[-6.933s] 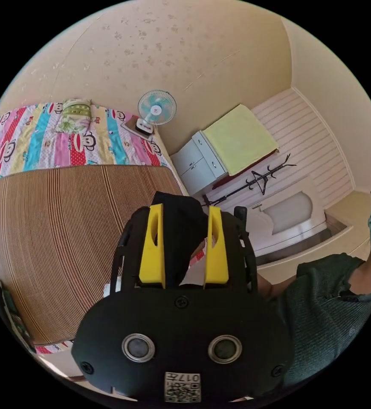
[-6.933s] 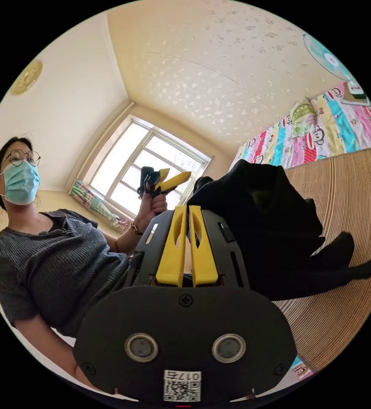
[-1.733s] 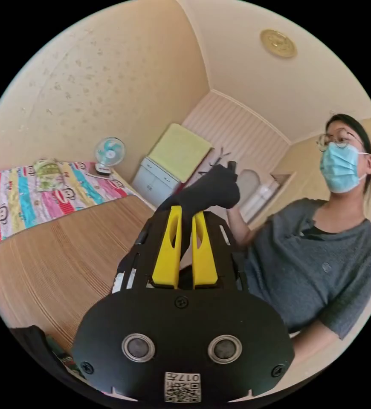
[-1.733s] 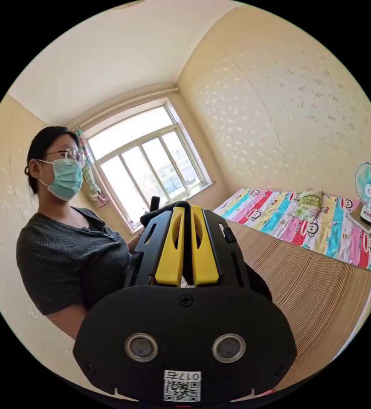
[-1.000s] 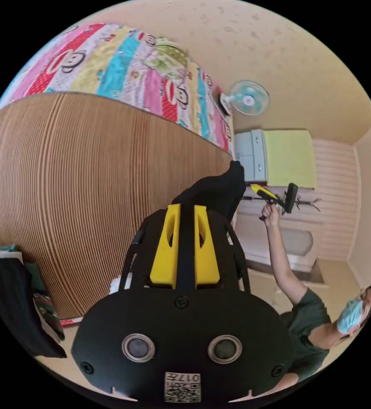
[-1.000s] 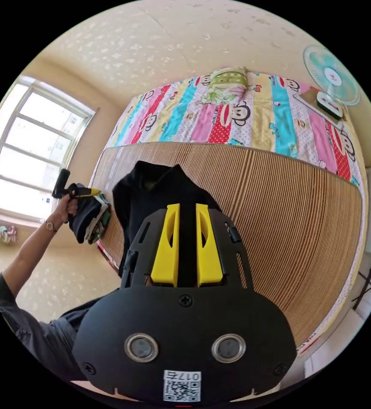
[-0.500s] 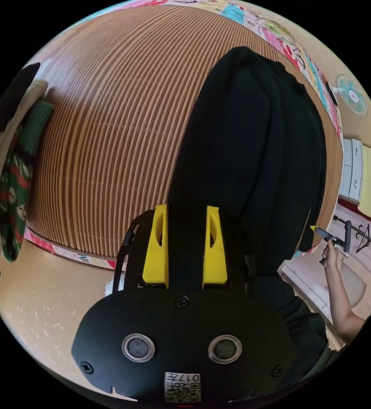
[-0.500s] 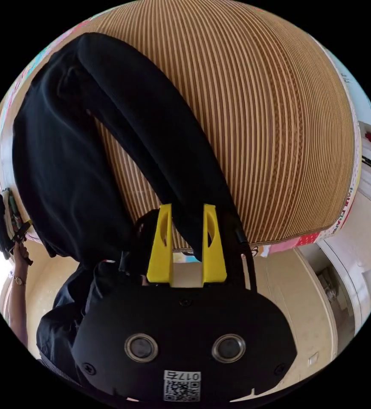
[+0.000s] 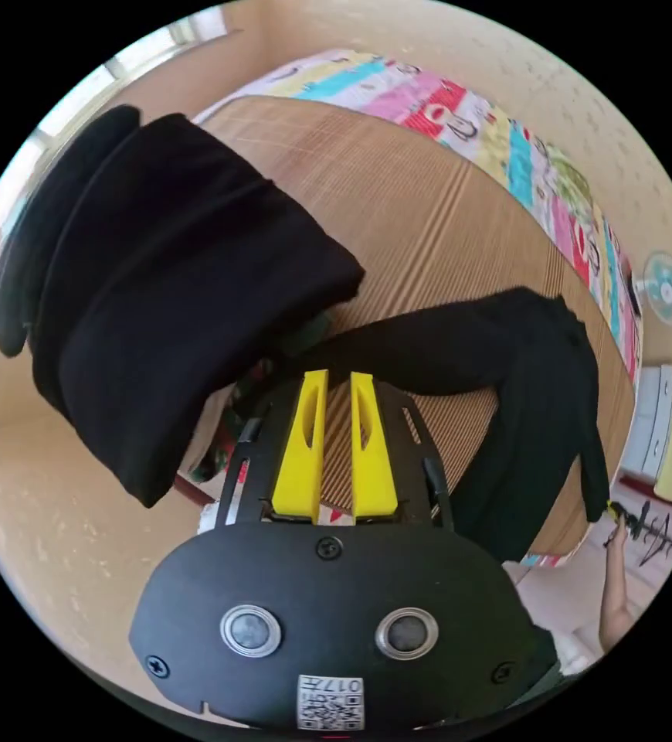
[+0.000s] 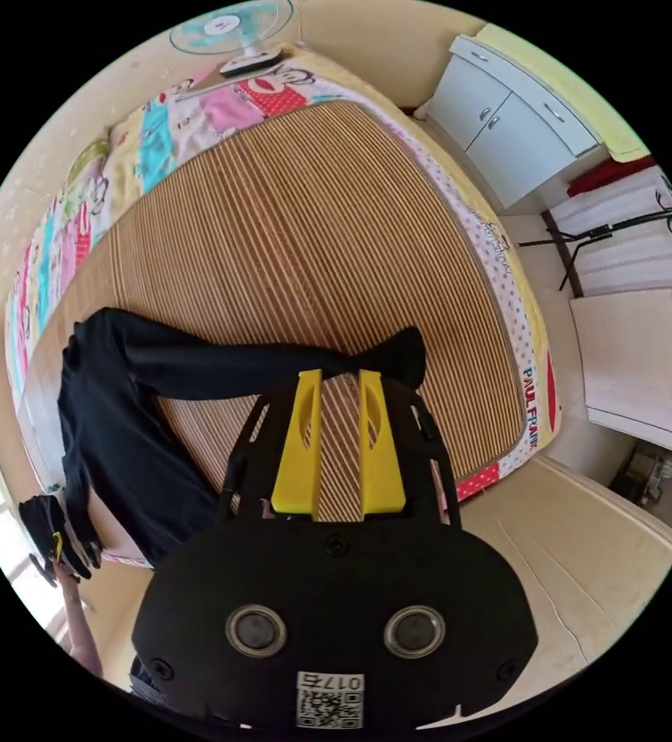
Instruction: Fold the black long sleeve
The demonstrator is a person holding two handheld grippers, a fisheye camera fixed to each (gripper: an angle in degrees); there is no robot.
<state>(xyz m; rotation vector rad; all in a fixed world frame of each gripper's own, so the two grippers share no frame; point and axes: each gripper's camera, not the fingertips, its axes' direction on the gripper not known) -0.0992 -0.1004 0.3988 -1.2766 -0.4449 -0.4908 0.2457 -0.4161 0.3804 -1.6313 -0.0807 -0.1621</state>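
Nearest each lens, two hand-held grippers, left (image 9: 334, 379) and right (image 10: 334, 377), jaws slightly apart, nothing between them. Just beyond, one black long sleeve (image 10: 143, 386) spread over the striped bamboo mat (image 10: 297, 232) on the bed, one cuff beside the right jaws. Left, one stack of folded clothes (image 9: 158, 294). Far off, one cartoon-print sheet (image 9: 459, 116), one fan (image 10: 228, 23), one white cabinet (image 10: 506, 116).
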